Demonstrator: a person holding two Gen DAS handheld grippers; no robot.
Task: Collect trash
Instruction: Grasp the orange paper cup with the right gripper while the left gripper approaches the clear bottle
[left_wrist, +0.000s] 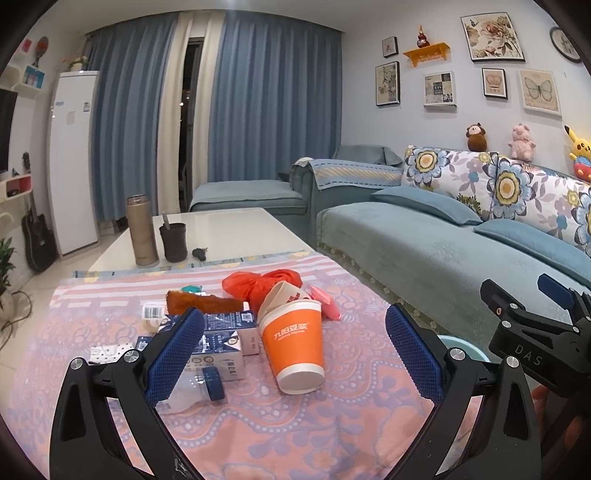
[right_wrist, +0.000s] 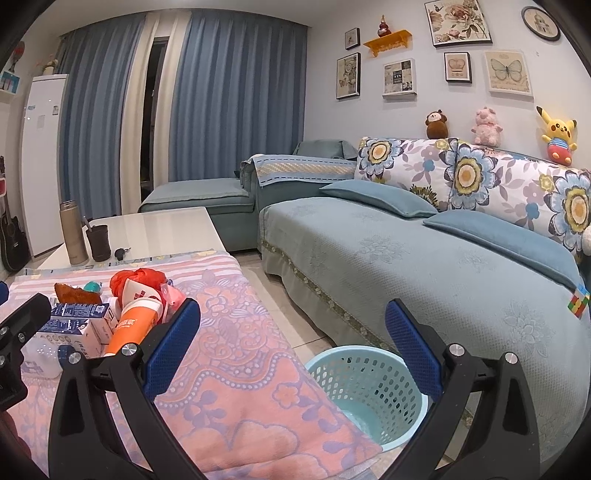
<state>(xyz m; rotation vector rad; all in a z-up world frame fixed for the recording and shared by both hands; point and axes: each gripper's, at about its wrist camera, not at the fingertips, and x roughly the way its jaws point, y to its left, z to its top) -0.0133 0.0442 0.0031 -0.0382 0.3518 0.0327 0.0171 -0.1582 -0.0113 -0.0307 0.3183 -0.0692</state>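
Note:
A pile of trash lies on the pink patterned cloth (left_wrist: 258, 424): an orange paper cup (left_wrist: 295, 347) on its side with another cup nested in it, blue milk cartons (left_wrist: 221, 339), a clear plastic bottle with a blue cap (left_wrist: 207, 384), a red plastic bag (left_wrist: 262, 284) and a brown wrapper (left_wrist: 203, 301). My left gripper (left_wrist: 295, 362) is open and empty, its fingers either side of the orange cup, just short of it. My right gripper (right_wrist: 293, 354) is open and empty, above the table's right edge and a light blue mesh basket (right_wrist: 365, 384) on the floor.
A thermos (left_wrist: 142, 230), a dark cup (left_wrist: 173, 242) and keys (left_wrist: 199, 253) stand on the white table behind the cloth. A blue sofa (right_wrist: 424, 266) runs along the right. The right gripper's body (left_wrist: 535, 332) shows at the left view's right edge.

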